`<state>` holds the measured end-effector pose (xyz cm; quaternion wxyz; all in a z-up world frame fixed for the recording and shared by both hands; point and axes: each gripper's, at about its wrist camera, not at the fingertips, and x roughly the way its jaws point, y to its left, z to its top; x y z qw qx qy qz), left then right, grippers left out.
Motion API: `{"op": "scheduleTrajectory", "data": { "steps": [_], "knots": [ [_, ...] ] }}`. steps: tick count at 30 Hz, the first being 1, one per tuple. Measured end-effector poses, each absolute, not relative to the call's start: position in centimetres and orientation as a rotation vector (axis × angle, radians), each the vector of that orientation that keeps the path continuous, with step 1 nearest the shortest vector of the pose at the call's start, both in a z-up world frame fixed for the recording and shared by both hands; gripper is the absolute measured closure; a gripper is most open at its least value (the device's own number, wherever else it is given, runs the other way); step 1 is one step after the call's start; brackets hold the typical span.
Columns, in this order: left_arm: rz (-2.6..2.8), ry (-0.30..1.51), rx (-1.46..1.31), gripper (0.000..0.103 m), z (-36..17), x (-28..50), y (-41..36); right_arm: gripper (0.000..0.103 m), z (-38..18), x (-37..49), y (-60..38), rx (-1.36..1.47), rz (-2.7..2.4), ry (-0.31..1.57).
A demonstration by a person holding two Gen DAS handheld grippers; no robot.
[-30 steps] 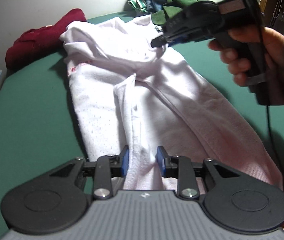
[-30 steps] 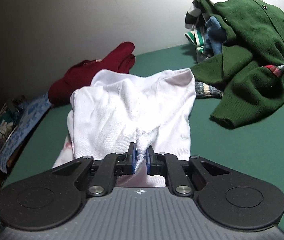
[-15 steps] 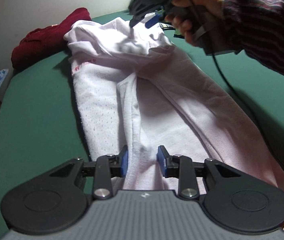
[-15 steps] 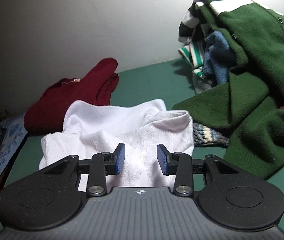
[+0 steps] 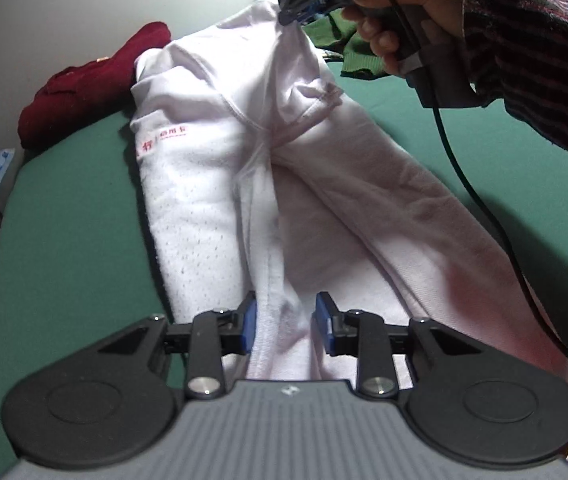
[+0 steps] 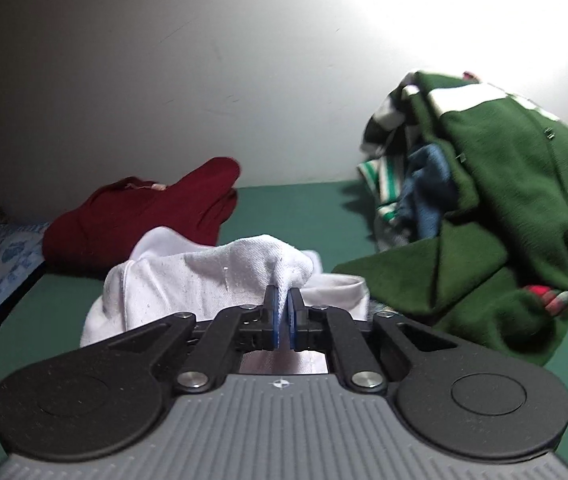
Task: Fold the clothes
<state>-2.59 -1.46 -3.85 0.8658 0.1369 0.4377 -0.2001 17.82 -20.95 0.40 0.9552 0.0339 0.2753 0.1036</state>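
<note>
Left wrist view shows me the white garment (image 5: pixel 220 200) stretched long across the green desk (image 5: pixel 72 248), my left gripper (image 5: pixel 284 322) closed partway around its bunched near end, pads against the cloth on both sides. At the far end my right gripper (image 5: pixel 296 14) has pinched a peak of the same fabric and lifts it clear of the desk; in the right wrist view its pads (image 6: pixel 272 312) stand almost together with a thin fold of white cloth between them. I judge this fold barely begun: the garment is gathered lengthwise but not yet doubled over or squared. A red garment (image 6: pixel 144 216) lies at the far left, seemingly folded, while the heap of green and striped clothes (image 6: pixel 504 208) on the right waits untouched. Small red print (image 5: pixel 164 140) sits near the white garment's edge; I cannot read it.
</note>
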Motion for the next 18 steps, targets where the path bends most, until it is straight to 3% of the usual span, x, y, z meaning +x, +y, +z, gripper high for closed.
{"op": "scheduleTrajectory", "data": {
  "steps": [9,10,13,18],
  "knots": [
    [-0.464,0.937,0.29,0.072,-4.1,-2.7,-1.7,0.097,-3.8,20.4,-20.8,0.0,0.152,0.718],
    [-0.469,0.94,0.286,0.072,-4.1,-2.8,-1.7,0.092,-3.8,20.2,-20.8,-0.001,0.149,0.712],
    [-0.499,0.949,0.263,0.068,-4.1,-3.1,-1.6,0.061,-2.5,18.9,-21.9,0.059,0.133,0.684],
    [-0.518,0.941,0.278,0.065,-4.2,-3.7,-1.9,0.062,-1.6,15.3,-23.4,0.174,0.283,0.762]
  ]
}}
